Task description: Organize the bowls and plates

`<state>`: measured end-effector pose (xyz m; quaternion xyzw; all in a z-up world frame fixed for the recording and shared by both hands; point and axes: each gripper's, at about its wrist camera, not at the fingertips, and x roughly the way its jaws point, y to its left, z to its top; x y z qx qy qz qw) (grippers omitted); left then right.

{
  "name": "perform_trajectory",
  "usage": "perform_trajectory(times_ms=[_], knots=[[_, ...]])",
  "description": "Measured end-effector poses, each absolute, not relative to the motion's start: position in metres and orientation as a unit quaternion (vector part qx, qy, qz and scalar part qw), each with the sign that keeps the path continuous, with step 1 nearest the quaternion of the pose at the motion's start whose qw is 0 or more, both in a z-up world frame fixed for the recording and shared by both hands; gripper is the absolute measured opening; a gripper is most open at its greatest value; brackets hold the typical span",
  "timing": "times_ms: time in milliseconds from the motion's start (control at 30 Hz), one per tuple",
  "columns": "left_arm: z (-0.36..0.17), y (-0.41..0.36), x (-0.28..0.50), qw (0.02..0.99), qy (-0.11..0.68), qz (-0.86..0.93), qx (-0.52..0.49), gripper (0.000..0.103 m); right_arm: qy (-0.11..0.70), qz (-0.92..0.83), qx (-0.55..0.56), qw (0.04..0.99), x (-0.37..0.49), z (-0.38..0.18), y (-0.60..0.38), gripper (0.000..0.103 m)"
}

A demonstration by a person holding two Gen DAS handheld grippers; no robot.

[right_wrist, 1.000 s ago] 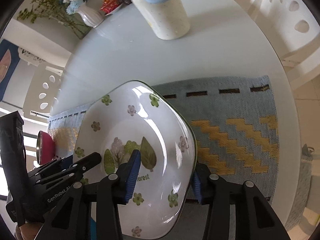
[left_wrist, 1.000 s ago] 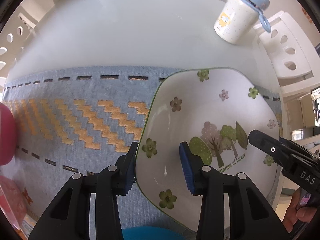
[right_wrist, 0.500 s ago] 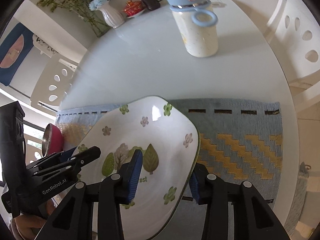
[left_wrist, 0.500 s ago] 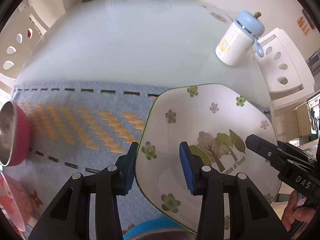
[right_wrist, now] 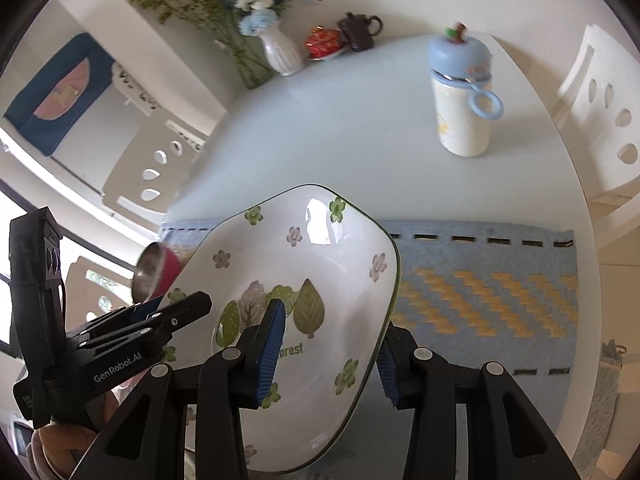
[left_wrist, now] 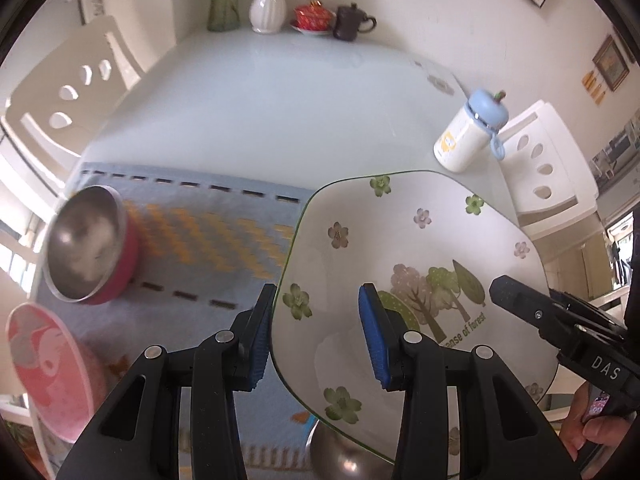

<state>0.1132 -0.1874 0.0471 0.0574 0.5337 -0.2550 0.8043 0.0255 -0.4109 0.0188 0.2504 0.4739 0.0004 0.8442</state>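
A white square plate (left_wrist: 400, 248) printed with trees and flowers hangs tilted above the blue mat (left_wrist: 208, 232). My left gripper (left_wrist: 316, 300) is shut on its left rim, one blue pad outside the rim and one inside. My right gripper (right_wrist: 332, 328) is shut on the opposite rim of the same plate (right_wrist: 304, 264). Each gripper shows in the other's view: the right gripper (left_wrist: 560, 328) at the plate's right side, the left gripper (right_wrist: 160, 320) at its left. A steel bowl with a pink-red outside (left_wrist: 88, 248) stands on the mat to the left.
A pink cartoon plate (left_wrist: 52, 364) lies at the near left. Under the held plate a steel bowl (left_wrist: 344, 460) partly shows. A cream bottle with a blue lid (left_wrist: 468, 136) stands at the right of the table; a vase (left_wrist: 266, 4) and teapot (left_wrist: 350, 22) stand at the back. White chairs flank the table.
Both grippers have risen with the plate between them. More of the table shows, and the pink-red bowl and pink plate have come into the left wrist view.
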Motion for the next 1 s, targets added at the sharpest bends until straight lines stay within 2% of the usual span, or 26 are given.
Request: perform_trajectory(times_ms=[400,867,1000], knots=[[0.075,-0.087,0.082,0.824,0.517,-0.23,0.033,0.038,0.459,0.033,0.224,0.859,-0.009,0.057,-0.312,0.042],[0.072,-0.005,0.047,0.823,0.52,-0.226,0.025,0.038,0.468,0.037,0.203,0.859,-0.048,0.058,-0.224,0.041],[0.07,0.007,0.041,0.824,0.521,-0.225,0.018,0.038,0.47,0.029,0.208,0.858,-0.059,0.054,-0.214,0.036]])
